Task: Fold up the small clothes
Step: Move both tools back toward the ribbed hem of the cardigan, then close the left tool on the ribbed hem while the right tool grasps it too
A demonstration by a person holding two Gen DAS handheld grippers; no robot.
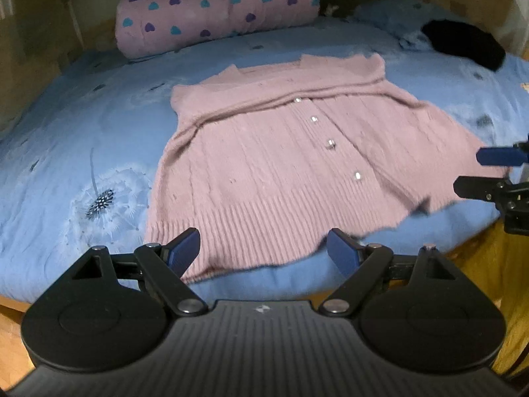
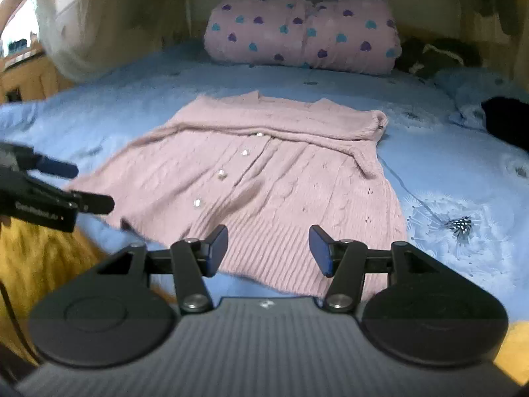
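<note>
From the left wrist camera, a pink cable-knit cardigan with silver buttons (image 1: 291, 162) lies flat on a light blue bedsheet printed with white dandelions (image 1: 82, 152), its ribbed hem close to the near edge of the bed and its sleeves folded across the chest. The left gripper (image 1: 263, 250), its blue-padded jaws spread wide and empty, hangs just over that hem. The right gripper (image 1: 479, 173) enters from the frame's right edge beside the cardigan's corner. Bare sheet runs wide on the garment's left; behind it rest a rolled pink quilt with blue and purple hearts (image 1: 215, 10) and a black cloth (image 1: 463, 44) at far right.

From the right wrist camera, the right gripper (image 2: 268, 248) holds its jaws partly apart with nothing between them, over the cardigan's (image 2: 264, 172) ribbed hem. The left gripper (image 2: 89, 187) shows at the left edge, open, near the hem's corner. Open sheet (image 2: 446, 172) lies to the right; the quilt (image 2: 301, 33) sits against a pale headboard (image 2: 426, 13), with wooden floor (image 2: 39, 258) below the bed edge.
</note>
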